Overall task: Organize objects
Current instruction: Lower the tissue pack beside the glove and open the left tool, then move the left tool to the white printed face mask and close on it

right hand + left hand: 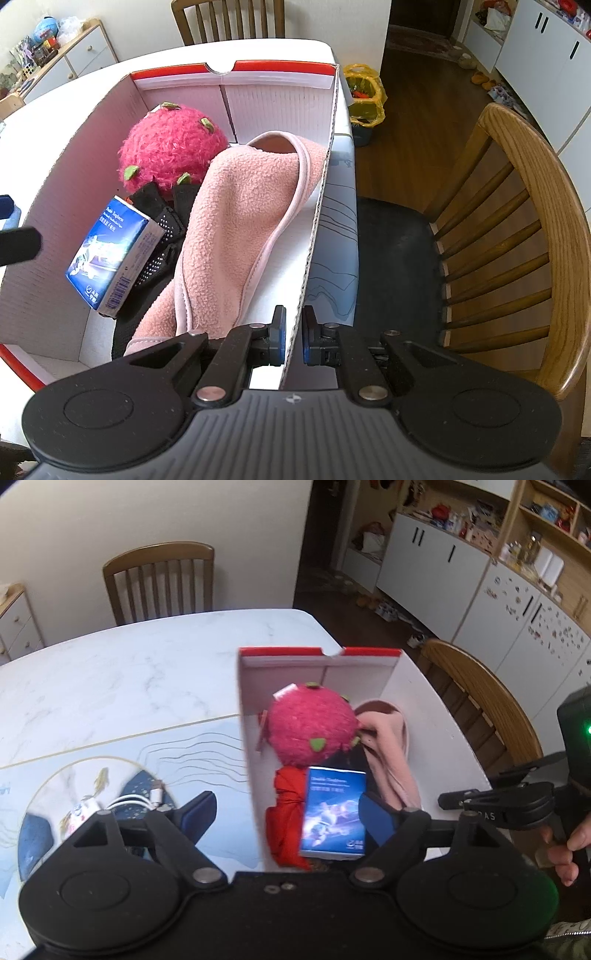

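Nearest the right wrist camera, the right gripper (pixel 294 338) is clenched on the corrugated right-hand wall of the cardboard box (pixel 320 206), one blue pad inside the box and the other outside, the wall edge running up from between them toward 12 o'clock. Inside the box, a pink fleece cloth (pixel 236 229) spreads from just at 11 o'clock of that gripper up toward the far wall, lying partly over black dotted gloves (pixel 162 236). A blue carton (pixel 110 254) leans tilted on the gloves at about 10 o'clock, and a fuzzy pink dragon-fruit plush (pixel 170 147) sits beyond it against the box's left side. In the left wrist view, the left gripper (pixel 284 812) hangs released with its fingers spread wide, straddling the near left wall of the box: the left finger is outside over the worktop (pixel 129 679), the right finger inside, just beside the carton's right edge. A folded red item (pixel 284 812) lies between the fingers, at the carton's left, with the plush at 12 o'clock. White cables (pixel 140 801) lie on the patterned mat at 9 o'clock. A wooden chair (pixel 517 236) stands at 3 o'clock of the box.
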Demonstrator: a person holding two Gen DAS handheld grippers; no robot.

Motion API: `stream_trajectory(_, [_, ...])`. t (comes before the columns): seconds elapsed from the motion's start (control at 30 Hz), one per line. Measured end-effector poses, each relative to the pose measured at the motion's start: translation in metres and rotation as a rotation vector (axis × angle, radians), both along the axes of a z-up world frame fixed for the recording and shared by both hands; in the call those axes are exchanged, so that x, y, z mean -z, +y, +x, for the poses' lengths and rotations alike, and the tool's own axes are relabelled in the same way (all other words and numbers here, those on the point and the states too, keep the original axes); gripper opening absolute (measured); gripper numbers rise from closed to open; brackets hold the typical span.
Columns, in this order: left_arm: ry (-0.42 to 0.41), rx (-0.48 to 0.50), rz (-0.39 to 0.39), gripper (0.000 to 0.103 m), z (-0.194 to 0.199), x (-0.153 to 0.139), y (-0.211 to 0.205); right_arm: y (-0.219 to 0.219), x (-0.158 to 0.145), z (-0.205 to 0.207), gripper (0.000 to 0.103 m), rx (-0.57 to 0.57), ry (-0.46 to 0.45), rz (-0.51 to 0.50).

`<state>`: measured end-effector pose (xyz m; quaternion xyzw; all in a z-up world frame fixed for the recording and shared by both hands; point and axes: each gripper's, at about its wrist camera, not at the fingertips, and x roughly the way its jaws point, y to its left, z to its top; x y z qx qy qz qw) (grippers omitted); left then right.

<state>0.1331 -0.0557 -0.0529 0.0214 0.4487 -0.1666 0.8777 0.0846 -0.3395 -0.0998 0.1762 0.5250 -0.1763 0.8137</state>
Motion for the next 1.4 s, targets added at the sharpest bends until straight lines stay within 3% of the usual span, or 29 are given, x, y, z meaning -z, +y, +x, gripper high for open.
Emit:
stream_trajectory(0.23, [-0.023,-0.084,0.023,0.099,0.002,-0.001,0.037,0.001,0.001,0.002,0.008,0.005,0.010,-0.006])
stream_trajectory(0.6, [-0.005,-0.272,0.128,0.101,0.020,0.023,0.117,0.004,0.003,0.008,0.008,0.024,0.034,-0.024])
stream_trajectory(0.8, [0.029,-0.301,0.166,0.101,0.031,0.047,0.140,0.005,0.004,0.010,0.008,0.030,0.054,-0.029])
stream_trajectory(0.97, [0.076,-0.318,0.163,0.101,0.038,0.070,0.148,0.005,0.004,0.015,0.008,0.035,0.070,-0.033])
stream_trajectory(1.2, [0.154,-0.432,0.096,0.101,0.056,0.087,0.164,0.004,0.005,0.018,0.008,0.040,0.086,-0.035])
stream_trajectory(1.4, [0.185,-0.451,0.112,0.099,0.066,0.104,0.163,0.004,0.006,0.019,0.008,0.041,0.093,-0.033])
